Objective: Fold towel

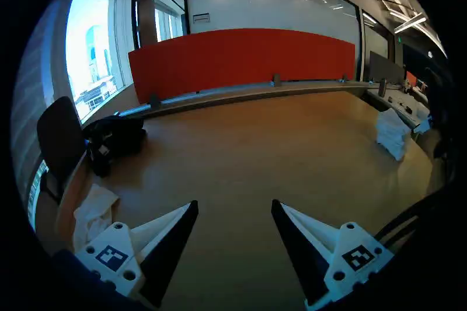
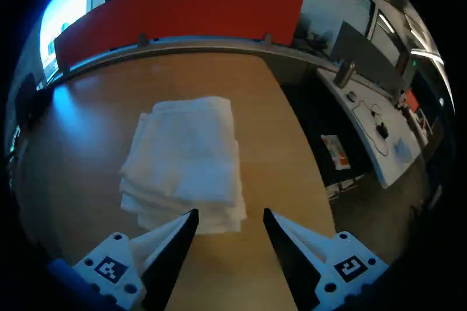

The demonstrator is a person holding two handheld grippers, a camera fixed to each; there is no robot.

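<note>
Towel stack (image 2: 184, 159) sits squared up near a side edge of the worktop (image 2: 87, 136), probably parked there as done: soft white terry, thick layered folds. Right gripper (image 2: 230, 213) hovers just short of it, jaws spread, empty. Left gripper (image 1: 234, 202) over bare wood, jaws spread too. Crumpled white cloth (image 1: 93, 212) at the opposite edge, I'd guess next to fold

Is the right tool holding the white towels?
No, the right tool is open, and the folded towels lie loose on the table.
</note>
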